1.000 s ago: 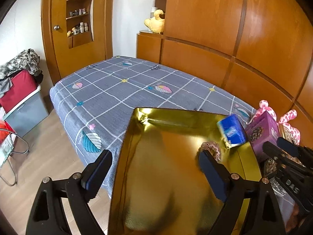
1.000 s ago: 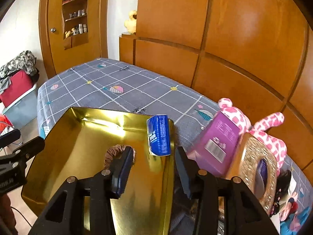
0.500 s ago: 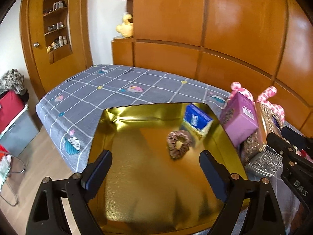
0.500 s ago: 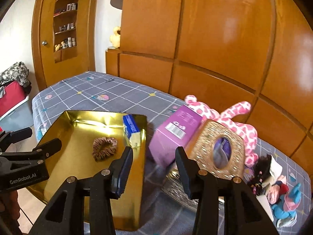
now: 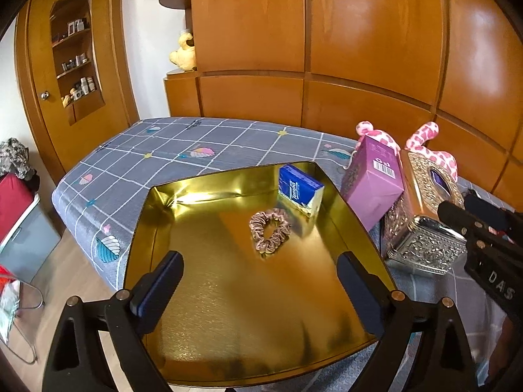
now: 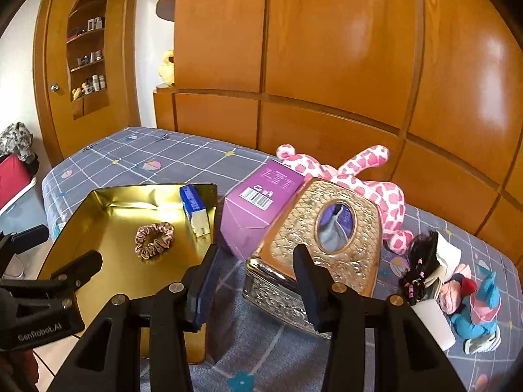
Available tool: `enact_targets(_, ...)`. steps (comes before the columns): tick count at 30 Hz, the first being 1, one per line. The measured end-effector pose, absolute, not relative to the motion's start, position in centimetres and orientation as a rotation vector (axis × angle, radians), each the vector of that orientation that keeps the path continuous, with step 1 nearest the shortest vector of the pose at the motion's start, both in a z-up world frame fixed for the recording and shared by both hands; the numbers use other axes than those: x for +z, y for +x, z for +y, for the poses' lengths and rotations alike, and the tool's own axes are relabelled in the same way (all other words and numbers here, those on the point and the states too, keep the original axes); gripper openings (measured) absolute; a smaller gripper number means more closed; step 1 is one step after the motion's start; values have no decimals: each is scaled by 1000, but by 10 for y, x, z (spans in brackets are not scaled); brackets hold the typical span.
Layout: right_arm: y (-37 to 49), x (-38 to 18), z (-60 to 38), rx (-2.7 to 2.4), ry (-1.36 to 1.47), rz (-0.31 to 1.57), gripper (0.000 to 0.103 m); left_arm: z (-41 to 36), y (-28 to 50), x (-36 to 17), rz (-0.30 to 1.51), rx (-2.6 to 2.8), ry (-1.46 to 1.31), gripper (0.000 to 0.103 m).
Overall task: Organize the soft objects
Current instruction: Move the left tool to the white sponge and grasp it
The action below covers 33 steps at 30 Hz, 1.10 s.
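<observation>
A gold tray (image 5: 209, 294) (image 6: 108, 205) lies on the bed and holds a pink scrunchie (image 5: 269, 230) (image 6: 153, 240) and a blue tissue pack (image 5: 299, 188) (image 6: 193, 208). My left gripper (image 5: 260, 289) is open and empty above the tray's near half. My right gripper (image 6: 256, 282) is open and empty over the near edge of an ornate gold tissue box (image 6: 323, 238) (image 5: 421, 225). A pink spotted plush (image 6: 359, 183) lies behind the box. A dark wig (image 6: 420, 264), a white object and a blue and pink doll (image 6: 474, 307) lie at the right.
A purple carton (image 6: 261, 209) (image 5: 376, 183) leans between the tray and the tissue box. The bed (image 5: 183, 150) has a grey checked sheet. Wooden wall panels (image 6: 327, 65) run behind it. A red and grey bin (image 5: 16, 215) stands on the floor at the left.
Both grippers have pulled back and swung right. The whole tray, the tissue box, the plush and the doll pile have come into view. Both stayed open and empty.
</observation>
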State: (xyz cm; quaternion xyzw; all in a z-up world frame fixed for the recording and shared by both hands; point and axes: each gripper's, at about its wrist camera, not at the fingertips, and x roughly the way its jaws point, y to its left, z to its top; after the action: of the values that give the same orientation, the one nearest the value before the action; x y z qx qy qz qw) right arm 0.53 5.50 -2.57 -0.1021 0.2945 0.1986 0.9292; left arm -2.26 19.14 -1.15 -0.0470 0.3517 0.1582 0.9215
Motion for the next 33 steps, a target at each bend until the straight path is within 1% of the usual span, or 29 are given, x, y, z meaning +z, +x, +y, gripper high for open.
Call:
enact_targets(12,8,-17,13,318,-138,550,46,160,-21,-15,725,235,-40,95)
enact_targets(13,7,-15,8,305,-134,532,49,157,-21,-15,726,230,-37,95)
enact_targets(14,5,-12,2,293,-128,509,53,154,-20,-15,727,222,-36,95)
enact_targets(16,1,-6,-11,273,-113,458,56,148,-20,-15,726,208,-23,95)
enact_targets(18,-3,-1,-24,245,-103,410,65,140,-20,-14,718,200,-4,96)
enact_targets(19,-3,1,-30,227,-101,404,76,135,-19,-13,717,186,6,96)
enact_targets(20,0,2,-38,214,-90,418,80,131,-19,-12,717,176,15,99)
enact_targets(21,2,1,-46,207,-74,438,80,126,-18,-12,712,165,26,102)
enact_targets(28,17,-8,-113,165,76,554,79,83,-12,-9,709,-40,76,103)
enact_targets(31,28,-13,-158,119,183,622,79,63,-8,-8,716,-167,68,103)
enact_targets(33,33,-13,-192,52,243,635,79,49,-7,-7,727,-248,57,103)
